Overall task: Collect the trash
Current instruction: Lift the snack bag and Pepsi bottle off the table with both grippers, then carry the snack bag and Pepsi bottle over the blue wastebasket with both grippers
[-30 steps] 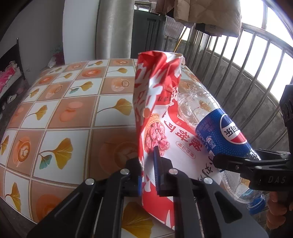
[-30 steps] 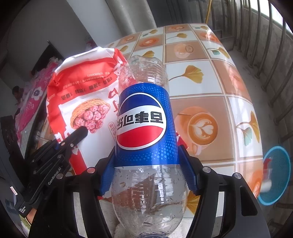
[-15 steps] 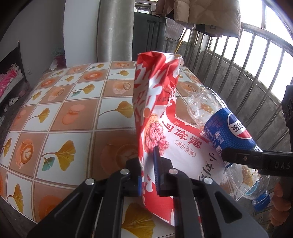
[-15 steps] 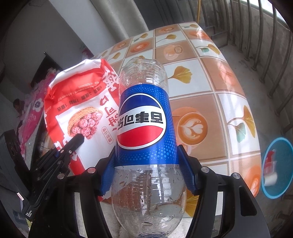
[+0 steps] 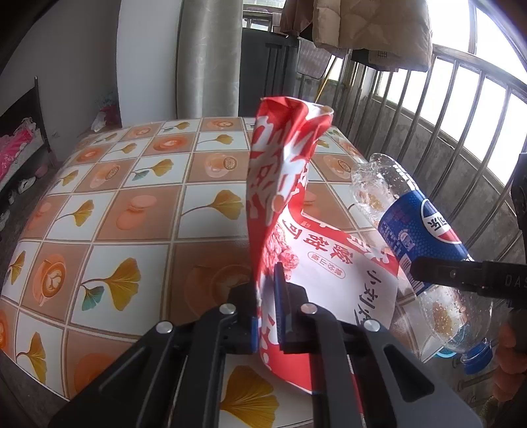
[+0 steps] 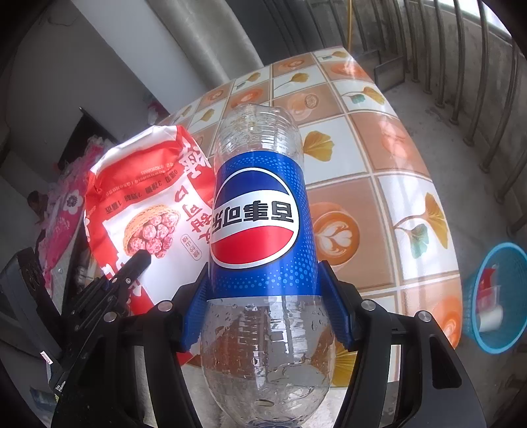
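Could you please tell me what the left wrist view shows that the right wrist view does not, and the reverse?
Only the left wrist view shows the bottle's blue cap and the quilt hung on the railing.

Only the right wrist view shows the blue basket on the floor.

Both show the Pepsi bottle in the right claw, the red snack bag pinched by the left claw, and the tiled tabletop.

The table (image 5: 138,204) lies bare from its near edge to the far one, so a hand could cross the whole left and middle without meeting anything. On the right, the red snack bag (image 5: 290,184) stands raised above the tabletop, with the clear cola bottle (image 5: 415,230) just beside it, crowding that corner. A metal railing (image 5: 461,138) closes off the right side. On the floor beyond the table's right edge sits a blue basket (image 6: 494,296)
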`<action>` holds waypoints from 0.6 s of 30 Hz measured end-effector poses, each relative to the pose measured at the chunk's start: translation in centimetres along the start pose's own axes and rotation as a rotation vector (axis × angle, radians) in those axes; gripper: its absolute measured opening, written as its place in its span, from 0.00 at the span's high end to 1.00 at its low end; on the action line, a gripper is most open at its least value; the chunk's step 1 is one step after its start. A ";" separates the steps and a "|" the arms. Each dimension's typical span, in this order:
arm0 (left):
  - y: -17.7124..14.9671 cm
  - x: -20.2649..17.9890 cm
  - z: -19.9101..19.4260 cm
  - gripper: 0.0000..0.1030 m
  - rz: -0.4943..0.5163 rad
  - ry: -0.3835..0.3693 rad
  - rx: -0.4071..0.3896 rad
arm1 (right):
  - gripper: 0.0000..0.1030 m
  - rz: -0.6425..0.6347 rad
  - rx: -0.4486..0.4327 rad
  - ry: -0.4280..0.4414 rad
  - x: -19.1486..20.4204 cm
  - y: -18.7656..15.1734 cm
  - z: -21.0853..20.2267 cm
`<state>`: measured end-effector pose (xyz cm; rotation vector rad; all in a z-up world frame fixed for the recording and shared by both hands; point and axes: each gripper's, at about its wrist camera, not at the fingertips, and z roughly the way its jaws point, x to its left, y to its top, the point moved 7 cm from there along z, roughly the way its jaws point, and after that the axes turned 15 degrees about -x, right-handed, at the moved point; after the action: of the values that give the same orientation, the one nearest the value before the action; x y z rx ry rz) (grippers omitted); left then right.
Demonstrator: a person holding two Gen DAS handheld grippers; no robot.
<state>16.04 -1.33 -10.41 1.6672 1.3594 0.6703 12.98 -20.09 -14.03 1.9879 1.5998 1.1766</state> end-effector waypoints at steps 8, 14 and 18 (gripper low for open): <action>0.4 0.1 -0.1 0.93 -0.009 -0.008 -0.019 | 0.43 0.020 -0.009 0.016 -0.1 0.4 -0.3; 1.2 0.0 -0.6 0.97 -0.039 -0.033 -0.045 | 0.43 0.038 -0.025 0.034 -0.1 0.6 -1.0; 2.3 -0.4 -1.3 0.99 -0.053 -0.063 -0.077 | 0.43 0.051 -0.055 0.051 -0.3 1.2 -2.0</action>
<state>15.98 -1.48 -7.75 1.5732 1.3130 0.6262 12.27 -21.21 -12.07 1.9895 1.5320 1.2868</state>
